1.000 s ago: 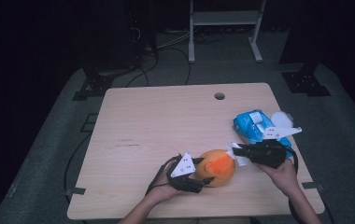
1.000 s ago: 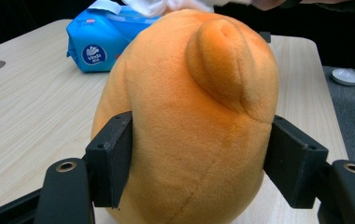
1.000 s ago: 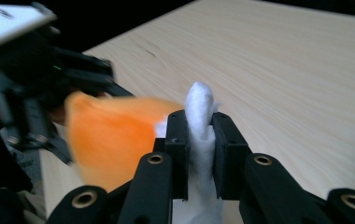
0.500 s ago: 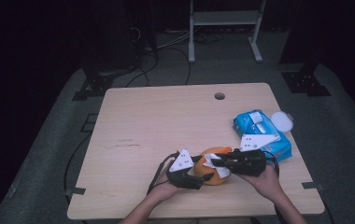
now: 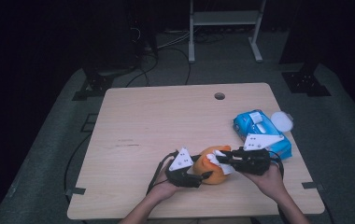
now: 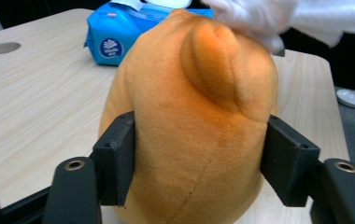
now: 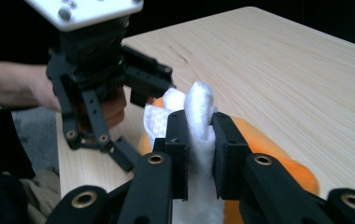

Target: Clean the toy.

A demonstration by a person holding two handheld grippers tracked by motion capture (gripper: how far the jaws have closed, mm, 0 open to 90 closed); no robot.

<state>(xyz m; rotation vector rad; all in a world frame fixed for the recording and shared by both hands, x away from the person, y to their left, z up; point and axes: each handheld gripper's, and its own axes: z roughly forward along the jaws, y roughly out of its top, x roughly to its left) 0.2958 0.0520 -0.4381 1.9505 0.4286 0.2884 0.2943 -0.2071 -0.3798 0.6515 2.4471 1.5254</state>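
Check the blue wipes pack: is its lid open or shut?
Open. In the high view the white round lid lies flipped out beyond the blue wipes pack, off its top.

An orange plush toy (image 6: 189, 121) sits under a white wipe (image 7: 199, 121), beside a blue wipes pack (image 5: 259, 130) with white label, on a pale wood-grain table (image 5: 157, 121).

We see the white wipe (image 7: 199, 140) run off the right gripper view's bottom edge, the orange plush toy (image 7: 278, 154) beneath it largely hidden behind the jaws.
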